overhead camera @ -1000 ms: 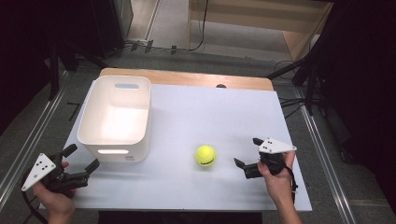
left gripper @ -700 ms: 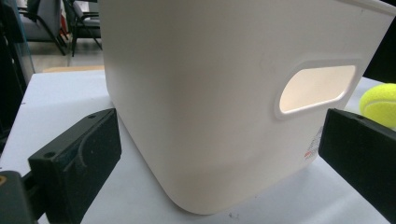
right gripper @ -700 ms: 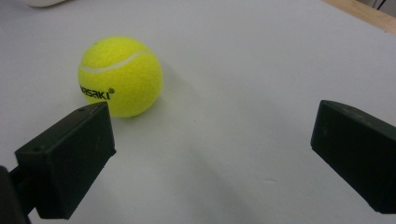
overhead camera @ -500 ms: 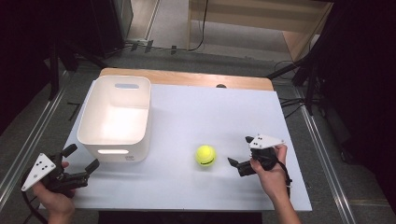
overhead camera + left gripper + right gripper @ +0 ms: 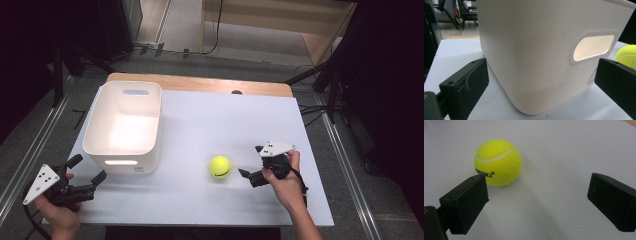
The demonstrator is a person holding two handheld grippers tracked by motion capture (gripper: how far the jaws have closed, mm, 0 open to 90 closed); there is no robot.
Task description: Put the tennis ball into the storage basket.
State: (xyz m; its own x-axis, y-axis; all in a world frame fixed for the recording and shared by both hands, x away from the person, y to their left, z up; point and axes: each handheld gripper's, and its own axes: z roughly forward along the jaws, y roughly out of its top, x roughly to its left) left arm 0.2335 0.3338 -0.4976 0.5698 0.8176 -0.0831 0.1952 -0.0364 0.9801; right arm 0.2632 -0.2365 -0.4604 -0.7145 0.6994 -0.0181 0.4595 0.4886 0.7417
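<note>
A yellow tennis ball [image 5: 220, 166] lies on the white table [image 5: 210, 120], right of a white bin [image 5: 150, 125]. My right gripper [image 5: 250, 161] sits just right of the ball, pointing left at it. Its jaws are open and have just been closing a little, with nothing between them. In the right gripper view the ball [image 5: 498, 162] rests ahead of the right gripper [image 5: 537, 187], beyond the left jaw. My left gripper [image 5: 89, 169] is open at the table's near left corner, facing the bin's near wall [image 5: 529, 50]. The ball [image 5: 627, 55] peeks past that wall.
The bin is empty and has a handle slot [image 5: 594, 47] in its near wall. A wooden strip [image 5: 200, 84] runs along the table's far edge. Metal rails [image 5: 345, 160] flank the table on both sides, with dark floor beyond.
My right gripper has slid left across the table, closer to the ball. The left gripper, the ball and the bin have stayed where they were.
</note>
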